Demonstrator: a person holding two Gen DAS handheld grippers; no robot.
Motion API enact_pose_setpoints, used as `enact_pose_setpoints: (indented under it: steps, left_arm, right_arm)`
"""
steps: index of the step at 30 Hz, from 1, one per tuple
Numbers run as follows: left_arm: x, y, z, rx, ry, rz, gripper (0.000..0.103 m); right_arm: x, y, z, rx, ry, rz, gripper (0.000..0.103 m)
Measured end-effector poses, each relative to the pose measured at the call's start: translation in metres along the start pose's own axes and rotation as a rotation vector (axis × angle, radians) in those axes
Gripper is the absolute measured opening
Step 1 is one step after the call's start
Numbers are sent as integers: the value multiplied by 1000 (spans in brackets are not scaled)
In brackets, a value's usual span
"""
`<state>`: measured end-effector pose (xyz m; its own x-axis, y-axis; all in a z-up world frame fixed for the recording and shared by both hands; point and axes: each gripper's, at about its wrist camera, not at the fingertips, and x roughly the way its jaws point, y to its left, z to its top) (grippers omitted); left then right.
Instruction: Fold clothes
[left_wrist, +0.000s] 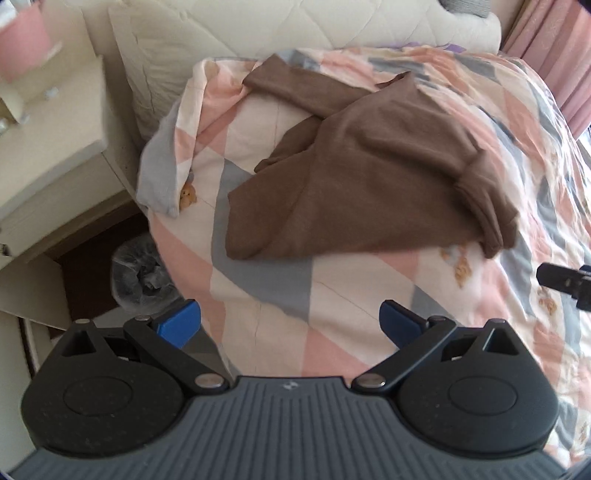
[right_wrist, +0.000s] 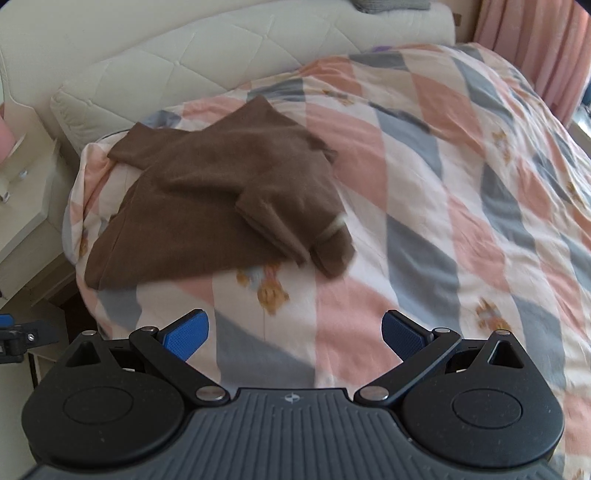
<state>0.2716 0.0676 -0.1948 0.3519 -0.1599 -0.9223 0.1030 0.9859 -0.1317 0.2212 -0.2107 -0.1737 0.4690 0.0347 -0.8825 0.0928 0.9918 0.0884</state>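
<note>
A brown long-sleeved top (left_wrist: 369, 173) lies rumpled on the patchwork duvet (left_wrist: 295, 314), one sleeve stretched toward the headboard and its right side bunched into folds. The right wrist view shows the same brown top (right_wrist: 207, 206) at upper left, with a pale label showing at its bunched edge. My left gripper (left_wrist: 290, 326) hovers open near the bed's front edge, well short of the top, nothing between its blue pads. My right gripper (right_wrist: 295, 334) is also open and empty over the duvet (right_wrist: 443, 221), below and right of the garment. The right gripper's tip (left_wrist: 565, 282) shows at the left view's right edge.
A quilted cream headboard (left_wrist: 258, 33) runs behind the bed. A cream bedside table (left_wrist: 48, 140) stands at the left, with a bin lined in plastic (left_wrist: 142, 273) on the dark floor below it. Pink curtains (right_wrist: 535, 48) hang at the far right.
</note>
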Motion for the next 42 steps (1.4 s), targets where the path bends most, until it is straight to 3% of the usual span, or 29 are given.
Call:
enact_pose_setpoints:
  steps: [3, 7, 11, 16, 20, 25, 27, 28, 29, 30, 31, 36, 42]
  left_arm:
    - [22, 23, 14, -89, 15, -95, 97]
    - [49, 44, 29, -156, 45, -142, 94]
    - [72, 70, 38, -306, 93, -238, 94]
    - [98, 100, 44, -516, 134, -311, 94]
    - [115, 116, 47, -622, 148, -333, 90]
    - [133, 122, 53, -669, 177, -366, 78]
    - [136, 121, 56, -660, 184, -367, 64]
    - [135, 120, 56, -647, 183, -371, 42]
    - [132, 119, 56, -633, 179, -383, 21]
    - [128, 119, 56, -616, 173, -401, 13]
    - [123, 118, 55, -599, 167, -417, 6]
    - [80, 108, 55, -445, 103, -440, 6]
    - [26, 52, 47, -174, 64, -508, 2]
  right_arm:
    - [21, 10, 24, -16, -18, 28, 102]
    - [48, 32, 58, -77, -41, 79, 96]
    - [75, 54, 96, -120, -33, 124, 87]
    - [114, 73, 153, -62, -5, 169, 87]
    - [145, 91, 195, -13, 28, 169, 87]
    - [183, 111, 217, -4, 100, 90, 83]
    - [196, 114, 215, -16, 141, 59, 68]
    - [201, 113, 212, -18, 157, 51, 45]
    - [201, 110, 207, -9, 159, 60, 30]
    - [198, 105, 202, 7, 154, 83, 23]
    - [194, 99, 196, 24, 149, 107, 0]
    - [138, 35, 146, 173, 60, 168, 0]
    - [50, -79, 32, 499, -13, 173, 0]
